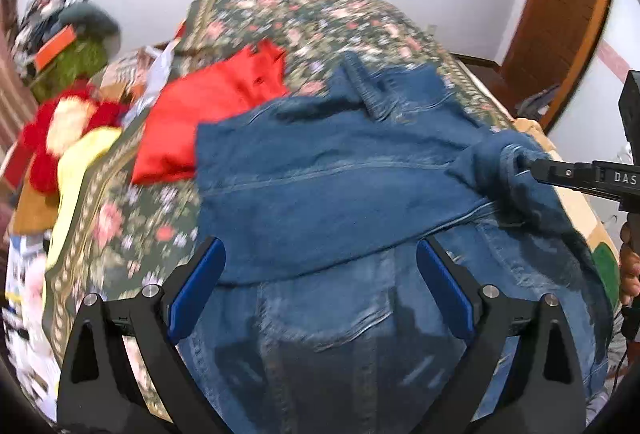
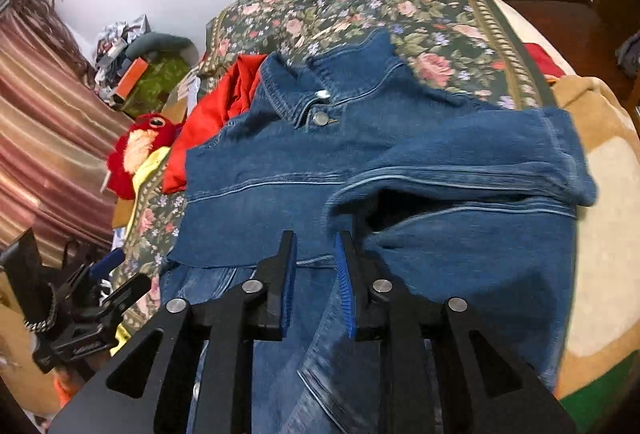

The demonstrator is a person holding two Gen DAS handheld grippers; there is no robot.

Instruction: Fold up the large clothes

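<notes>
A blue denim jacket lies on the floral bed cover, front up, one sleeve folded across its chest. It also shows in the right wrist view, collar and button at the far end. My left gripper is open and empty, hovering above the jacket's lower part. My right gripper is shut on the jacket's sleeve cuff; in the left wrist view its fingertips pinch the bunched cuff at the right.
A red garment lies on the cover beside the jacket's far left. A red plush toy and clutter sit at the left bedside. A tan blanket lies at the right. A striped curtain hangs at the left.
</notes>
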